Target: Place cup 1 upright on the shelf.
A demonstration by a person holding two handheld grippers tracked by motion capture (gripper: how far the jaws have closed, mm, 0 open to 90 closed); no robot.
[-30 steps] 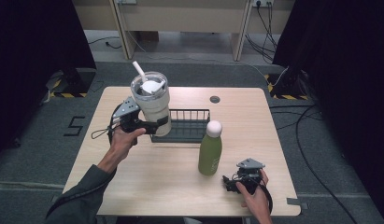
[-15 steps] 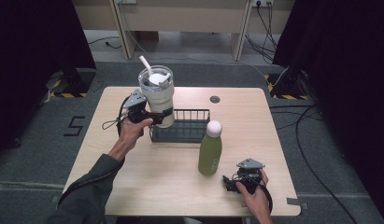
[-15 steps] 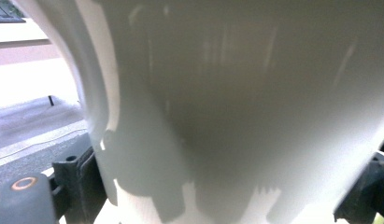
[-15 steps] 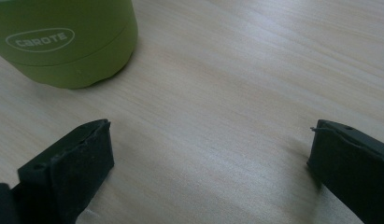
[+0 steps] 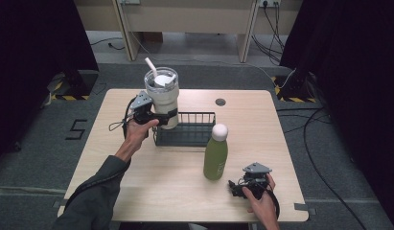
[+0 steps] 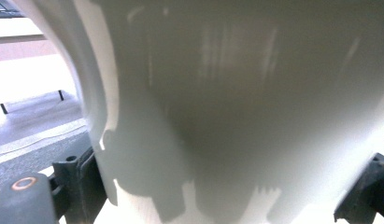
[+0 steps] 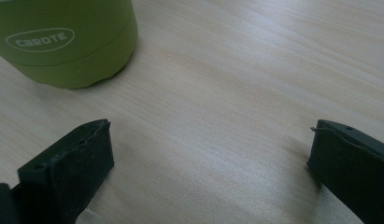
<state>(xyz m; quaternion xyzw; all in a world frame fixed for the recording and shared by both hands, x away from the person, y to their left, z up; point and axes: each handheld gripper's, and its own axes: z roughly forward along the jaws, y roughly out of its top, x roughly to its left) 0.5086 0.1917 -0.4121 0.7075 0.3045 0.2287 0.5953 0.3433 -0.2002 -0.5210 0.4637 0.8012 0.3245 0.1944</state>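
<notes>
A white tumbler [image 5: 162,96] with a clear lid and a white straw is upright at the far left corner of the black wire basket [image 5: 194,138]. My left gripper [image 5: 167,115] is shut on its lower body. Whether its base rests in the basket I cannot tell. In the left gripper view the tumbler wall [image 6: 236,102] sits close between the two jaws. A green bottle [image 5: 216,155] with a white cap stands in front of the basket. My right gripper [image 5: 235,188] rests open on the table just right of the bottle, whose base [image 7: 63,42] lies beyond the gripper [image 7: 208,158].
The light wooden table [image 5: 290,143] has a small round hole [image 5: 220,102] near its far edge. Bare tabletop lies to the right of the basket and along the front left. Cables run over the grey floor [image 5: 329,158] on the right.
The left gripper carried the tumbler to the right and farther away, up to the basket's left end, then held about still. The right gripper has not moved.
</notes>
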